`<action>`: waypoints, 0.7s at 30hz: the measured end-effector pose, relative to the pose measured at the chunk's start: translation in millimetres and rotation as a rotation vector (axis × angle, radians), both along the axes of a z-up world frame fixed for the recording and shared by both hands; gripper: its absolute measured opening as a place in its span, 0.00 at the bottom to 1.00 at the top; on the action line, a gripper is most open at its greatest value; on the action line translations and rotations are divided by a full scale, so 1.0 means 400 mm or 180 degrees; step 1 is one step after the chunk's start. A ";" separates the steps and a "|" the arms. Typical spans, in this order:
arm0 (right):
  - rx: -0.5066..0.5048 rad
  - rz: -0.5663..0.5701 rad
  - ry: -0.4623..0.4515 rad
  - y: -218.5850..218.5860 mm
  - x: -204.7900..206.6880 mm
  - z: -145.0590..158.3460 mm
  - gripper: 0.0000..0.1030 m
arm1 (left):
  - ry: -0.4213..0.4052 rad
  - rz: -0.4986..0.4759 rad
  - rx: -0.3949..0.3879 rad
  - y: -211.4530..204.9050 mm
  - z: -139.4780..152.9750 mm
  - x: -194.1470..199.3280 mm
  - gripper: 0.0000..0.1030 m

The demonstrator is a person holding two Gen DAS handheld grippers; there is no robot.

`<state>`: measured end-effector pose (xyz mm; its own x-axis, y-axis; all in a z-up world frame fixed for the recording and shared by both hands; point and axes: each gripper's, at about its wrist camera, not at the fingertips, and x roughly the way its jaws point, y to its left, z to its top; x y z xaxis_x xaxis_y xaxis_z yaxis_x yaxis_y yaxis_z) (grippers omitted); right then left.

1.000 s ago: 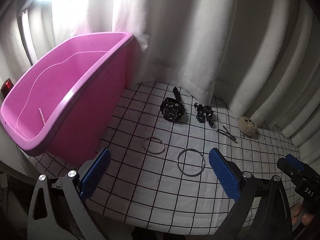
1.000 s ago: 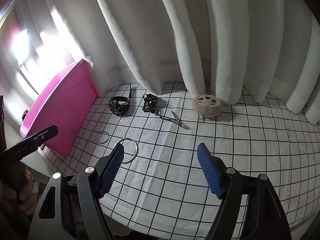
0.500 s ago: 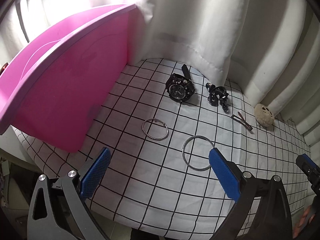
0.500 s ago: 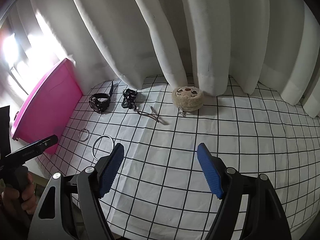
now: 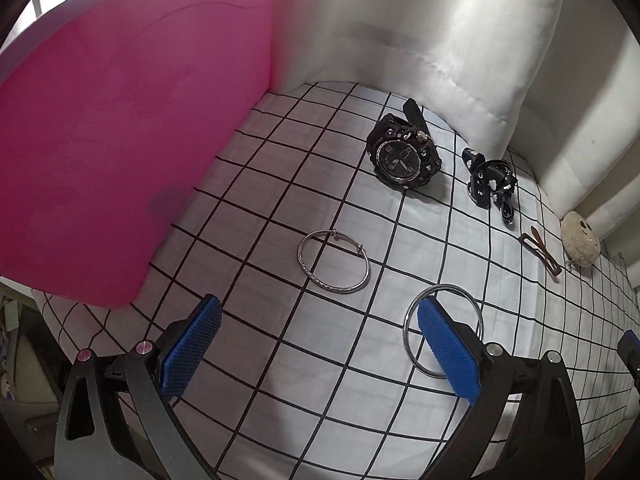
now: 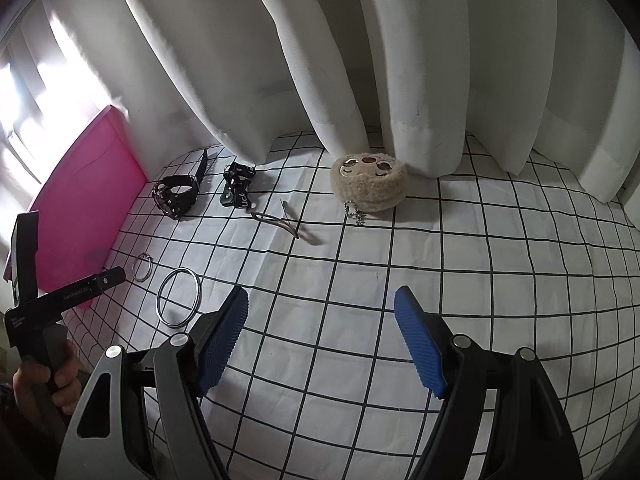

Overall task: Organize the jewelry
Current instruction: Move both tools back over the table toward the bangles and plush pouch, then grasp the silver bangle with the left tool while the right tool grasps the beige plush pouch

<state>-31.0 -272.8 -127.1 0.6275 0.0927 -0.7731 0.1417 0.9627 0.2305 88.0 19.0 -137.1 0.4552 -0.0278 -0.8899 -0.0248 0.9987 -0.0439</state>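
Left of the left gripper [image 5: 316,344], whose jaws stand wide and empty, the pink tub [image 5: 120,140] wall is close, so a swing could knock it. Ahead lies the thin silver bangle [image 5: 334,261]; flat on the checked cloth [image 5: 280,200], it may slide away or snag fabric. The plain steel ring [image 5: 442,330] under the right finger could be nudged. The right gripper [image 6: 320,340] hangs wide, holding nothing.
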 end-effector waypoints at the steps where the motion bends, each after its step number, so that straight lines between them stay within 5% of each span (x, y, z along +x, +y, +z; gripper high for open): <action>1: 0.0004 -0.0004 0.0005 -0.002 0.007 -0.005 0.70 | -0.0004 -0.0005 0.0003 -0.003 -0.004 0.004 0.94; 21: -0.0012 -0.0169 0.0050 -0.058 0.134 -0.068 0.70 | -0.0039 0.0002 0.0193 -0.018 -0.059 0.052 0.94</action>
<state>22.7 -296.2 -154.3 0.6192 0.0567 -0.7832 0.1962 0.9546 0.2242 108.8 11.8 -160.6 0.4661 0.0261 -0.8843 -0.0252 0.9996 0.0163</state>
